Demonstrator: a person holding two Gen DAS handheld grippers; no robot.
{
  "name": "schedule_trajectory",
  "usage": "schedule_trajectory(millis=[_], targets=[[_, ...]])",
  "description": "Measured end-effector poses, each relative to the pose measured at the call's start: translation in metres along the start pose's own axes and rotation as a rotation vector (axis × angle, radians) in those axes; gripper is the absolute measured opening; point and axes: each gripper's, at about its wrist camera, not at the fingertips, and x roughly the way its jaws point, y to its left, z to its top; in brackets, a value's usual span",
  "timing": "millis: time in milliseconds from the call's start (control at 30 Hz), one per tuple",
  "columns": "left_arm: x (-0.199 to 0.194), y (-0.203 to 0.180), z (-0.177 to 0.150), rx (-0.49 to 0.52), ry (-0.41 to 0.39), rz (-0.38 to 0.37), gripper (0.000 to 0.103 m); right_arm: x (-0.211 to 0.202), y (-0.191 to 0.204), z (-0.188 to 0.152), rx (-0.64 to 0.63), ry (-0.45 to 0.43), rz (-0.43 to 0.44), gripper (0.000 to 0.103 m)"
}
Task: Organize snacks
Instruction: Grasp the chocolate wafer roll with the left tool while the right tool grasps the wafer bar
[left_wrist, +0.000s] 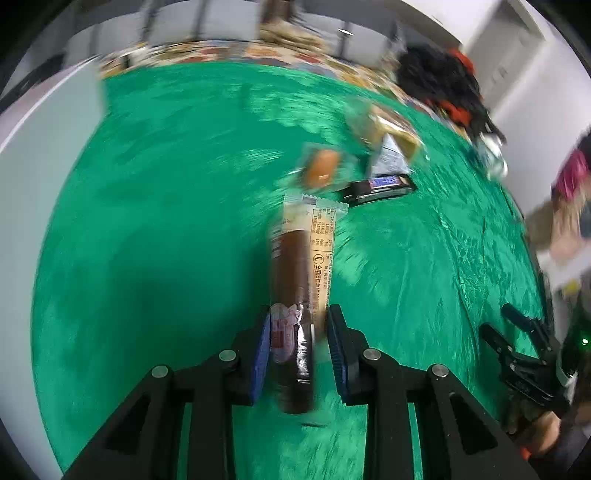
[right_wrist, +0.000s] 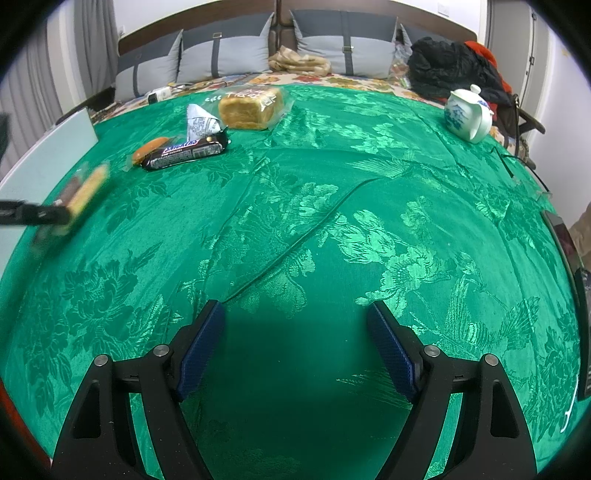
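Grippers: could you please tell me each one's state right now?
Left gripper: shut on a snack bar.
Right gripper: open, empty.

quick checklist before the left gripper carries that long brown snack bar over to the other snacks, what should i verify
1. Left gripper has the long snack bar between its pads: ok, the pads sit against the wrapper.
2. Grip is near the bar's middle: not ok, it is held close to one end and most of the length sticks out ahead.
3. Bar is off the green tablecloth: cannot tell, the left wrist view is blurred.
4. Snack group is in sight: ok, Snickers bar, bread loaf, small bun and triangular packet lie together.
5. Right gripper is out of the way: ok, open, nothing between its jaws.
6. Teapot is clear of the path: ok, it stands far from the snacks.
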Motion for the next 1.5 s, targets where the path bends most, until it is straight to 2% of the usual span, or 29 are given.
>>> schedule_trajectory(millis=[67,133,200,367,467,500,533,633,733,800,867,900,933,1000,1133,1233,1300,1367,1433,1500], targets=[[-0.014,0.017,-0.02,-0.053,-0.013,0.065,0.029,0.0,0.0,0.0,0.0,0.0,-0.001,0.083],[-0.02,0.03,-0.037,-0.088,-0.014,0.088,0.029,0.0,0.0,0.0,0.0,0.0,-0.001,0.083],[-0.02,0.036,-0.049,-0.085,-0.025,0.055,0.03,0.0,0.0,0.0,0.0,0.0,-0.001,0.083],[-0.027,0.048,-0.055,-0.12,-0.055,-0.002,0.042,0.0,0.0,0.0,0.0,0.0,-0.003,0.083],[-0.027,0.046,-0.051,-0.076,-0.05,0.027,0.042,0.0,0.0,0.0,-0.001,0.0,-0.003,0.083],[-0.028,0.045,-0.052,-0.056,-0.045,0.034,0.034,0.0,0.0,0.0,-0.001,0.0,-0.004,0.083],[-0.03,0.043,-0.052,-0.043,-0.05,0.021,0.021,0.0,0.0,0.0,-0.001,0.0,-0.004,0.083],[-0.039,0.047,-0.054,-0.062,-0.079,0.041,0.018,0.0,0.0,0.0,-0.001,0.0,-0.003,0.083],[-0.049,0.057,-0.061,-0.128,-0.107,-0.013,0.018,0.0,0.0,0.0,-0.001,0.0,-0.003,0.083],[-0.05,0.06,-0.065,-0.133,-0.119,0.029,0.018,0.0,0.0,0.0,-0.001,0.0,-0.004,0.083],[-0.045,0.062,-0.066,-0.12,-0.12,0.194,0.018,0.0,0.0,0.0,-0.001,0.0,-0.004,0.083],[-0.041,0.065,-0.066,-0.129,-0.111,0.221,0.018,0.0,0.0,0.0,-0.001,0.0,-0.003,0.083],[-0.035,0.067,-0.063,-0.14,-0.096,0.218,0.017,0.0,0.0,0.0,-0.001,0.0,-0.004,0.083],[-0.027,0.056,-0.055,-0.113,-0.092,0.212,0.017,0.0,0.0,0.0,-0.001,0.0,-0.004,0.083],[-0.002,0.0,-0.042,-0.02,-0.041,0.073,0.017,0.0,0.0,0.0,-0.001,0.0,-0.004,0.083],[0.005,-0.035,-0.045,0.01,-0.048,0.067,0.017,0.0,0.0,0.0,-0.001,0.0,-0.004,0.083],[0.001,-0.033,-0.052,-0.038,-0.065,0.089,0.017,0.0,0.0,0.0,-0.001,0.0,-0.005,0.083],[-0.011,-0.022,-0.059,-0.072,-0.096,0.145,0.017,0.0,0.0,0.0,-0.002,-0.001,-0.004,0.083],[-0.021,-0.011,-0.067,-0.061,-0.13,0.217,0.018,0.0,0.0,0.0,-0.002,0.0,-0.004,0.083],[-0.018,0.001,-0.069,-0.042,-0.114,0.265,0.02,0.0,0.0,0.0,-0.002,0.0,-0.004,0.083]])
